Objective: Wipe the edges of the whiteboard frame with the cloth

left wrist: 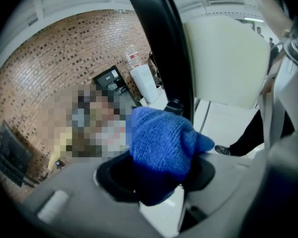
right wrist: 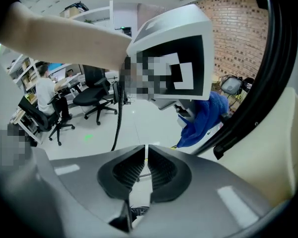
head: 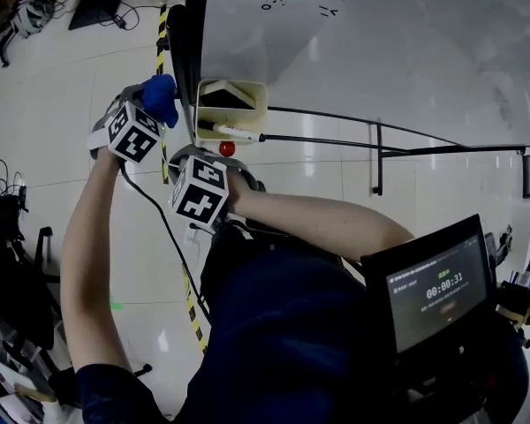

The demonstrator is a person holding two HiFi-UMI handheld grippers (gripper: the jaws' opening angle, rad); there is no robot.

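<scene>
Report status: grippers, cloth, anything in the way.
Left gripper shut on blue cloth, beside black whiteboard frame. Right gripper shut, empty. Cream marker tray close beside frame.

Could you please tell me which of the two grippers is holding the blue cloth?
The left gripper: the blue cloth is clamped between its jaws, while the right gripper is shut on nothing.

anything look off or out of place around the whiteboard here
Nothing stands out: the blue cloth sits clamped in the left hand-held gripper beside the whiteboard frame, and the marker lies in its tray.
</scene>
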